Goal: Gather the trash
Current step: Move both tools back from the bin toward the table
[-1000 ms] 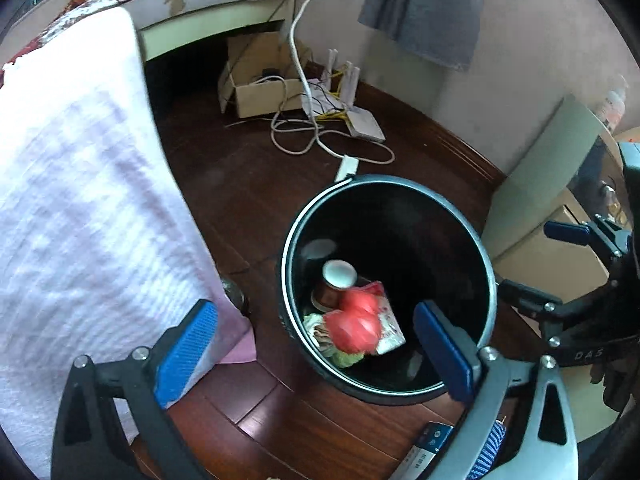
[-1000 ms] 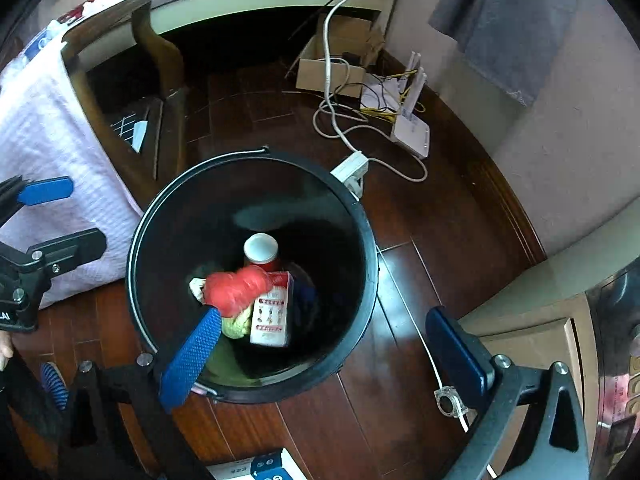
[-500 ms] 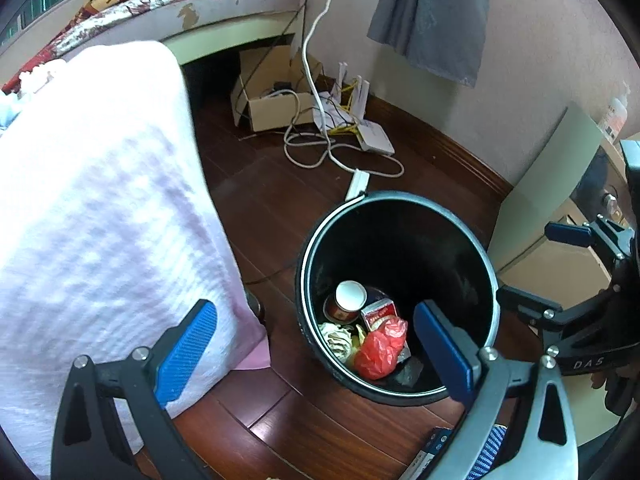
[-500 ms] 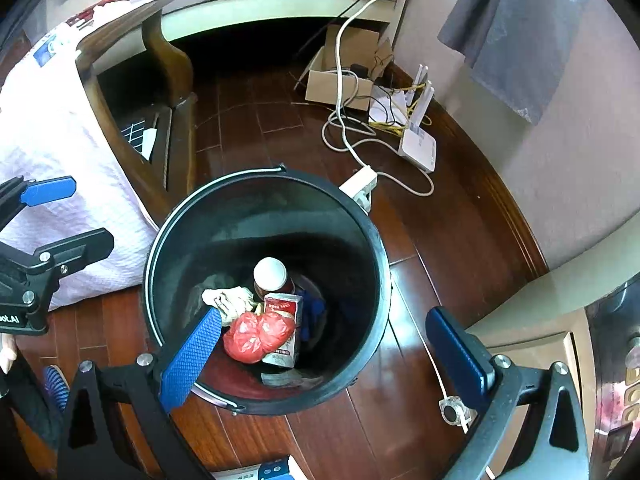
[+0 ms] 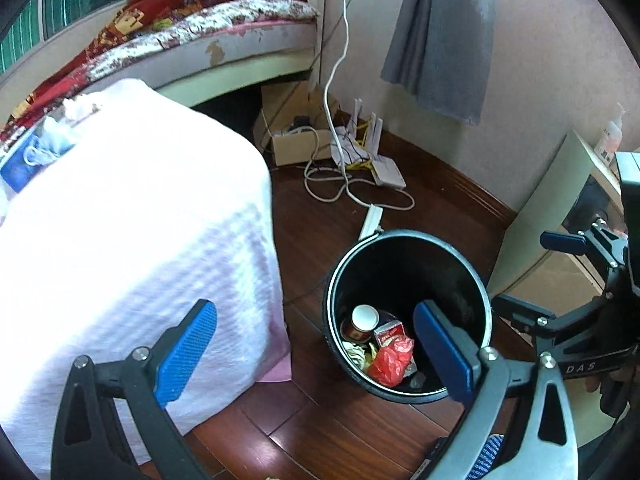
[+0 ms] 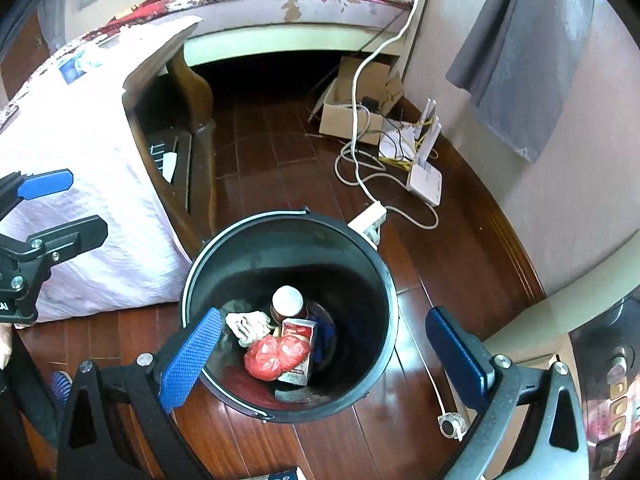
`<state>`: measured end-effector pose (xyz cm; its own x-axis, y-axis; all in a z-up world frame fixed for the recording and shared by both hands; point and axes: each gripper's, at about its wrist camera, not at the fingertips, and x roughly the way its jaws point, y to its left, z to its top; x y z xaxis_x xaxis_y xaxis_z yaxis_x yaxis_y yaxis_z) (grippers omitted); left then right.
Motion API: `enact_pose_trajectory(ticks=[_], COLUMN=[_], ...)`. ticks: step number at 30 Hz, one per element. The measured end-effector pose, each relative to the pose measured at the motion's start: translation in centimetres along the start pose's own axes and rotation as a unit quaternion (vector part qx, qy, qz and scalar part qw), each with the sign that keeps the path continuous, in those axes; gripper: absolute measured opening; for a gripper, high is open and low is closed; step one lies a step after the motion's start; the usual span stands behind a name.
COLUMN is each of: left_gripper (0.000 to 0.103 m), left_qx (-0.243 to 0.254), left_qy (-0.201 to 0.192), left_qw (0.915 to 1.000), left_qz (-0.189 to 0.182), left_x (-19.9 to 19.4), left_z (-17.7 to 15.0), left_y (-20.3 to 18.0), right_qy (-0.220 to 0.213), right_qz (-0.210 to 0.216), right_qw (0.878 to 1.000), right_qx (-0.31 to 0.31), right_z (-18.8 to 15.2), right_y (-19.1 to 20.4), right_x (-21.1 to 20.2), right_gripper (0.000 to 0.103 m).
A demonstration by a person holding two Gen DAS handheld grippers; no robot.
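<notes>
A black round trash bin (image 5: pixel 472 280) (image 6: pixel 372 264) stands on the dark wood floor. Inside lie a red plastic bag (image 5: pixel 390 358) (image 6: pixel 276 354), a white-capped jar (image 5: pixel 364 318) (image 6: pixel 288 300), a red-and-white box (image 6: pixel 300 334) and crumpled paper (image 6: pixel 248 324). My left gripper (image 5: pixel 320 354) is open and empty, high above the bin's left side. My right gripper (image 6: pixel 324 354) is open and empty above the bin. Each gripper shows in the other's view, the right one (image 5: pixel 560 276) and the left one (image 6: pixel 52 208).
A low table covered by a pink-white cloth (image 5: pixel 132 248) (image 6: pixel 80 152) stands left of the bin. Cables, a power strip (image 6: pixel 370 220), a white router (image 6: pixel 426 176) and a cardboard box (image 5: pixel 296 140) lie near the wall. A bed (image 5: pixel 208 40) is behind, a cabinet (image 5: pixel 556 216) at right.
The red bag, seen falling above the trash a second ago, now lies in the bin. Both grippers have risen and drawn back, so the bin looks smaller.
</notes>
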<state>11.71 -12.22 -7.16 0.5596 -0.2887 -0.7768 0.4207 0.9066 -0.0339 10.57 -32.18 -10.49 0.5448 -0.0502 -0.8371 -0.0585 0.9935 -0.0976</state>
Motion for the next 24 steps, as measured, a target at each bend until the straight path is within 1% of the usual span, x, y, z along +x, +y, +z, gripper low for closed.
enact_pose_trajectory(ticks=[7,13,19,24], left_gripper=[0.100,0.100,0.100,0.100], left_qx=[-0.013,-0.030,-0.059,-0.084], left_qy=[-0.027,-0.052,-0.077,-0.089], left_qw=[0.9993,0.9974,0.9924,0.9866], left_qz=[0.021,0.041,0.076,0.107], left_x=[-2.6,-4.5,-6.5,-8.1], left_z=[0.5,1.0,1.2,0.1], left_y=[1.5,3.8,7.4,10.8], right_qy=[-0.034,-0.064,-0.102,-0.120], right_qz=[0.007,0.015,0.027,0.052], right_qw=[0.999,0.998,0.994,0.991], right_qx=[-0.006,-0.014,-0.027,-0.036], right_z=[1.1,2.9,5.7,8.3], right_y=[0.8,2.2,4.6,7.9], right_x=[-1.9,-3.3,-4.5,-4.7], right_gripper=[0.103,0.103,0.103,0.103])
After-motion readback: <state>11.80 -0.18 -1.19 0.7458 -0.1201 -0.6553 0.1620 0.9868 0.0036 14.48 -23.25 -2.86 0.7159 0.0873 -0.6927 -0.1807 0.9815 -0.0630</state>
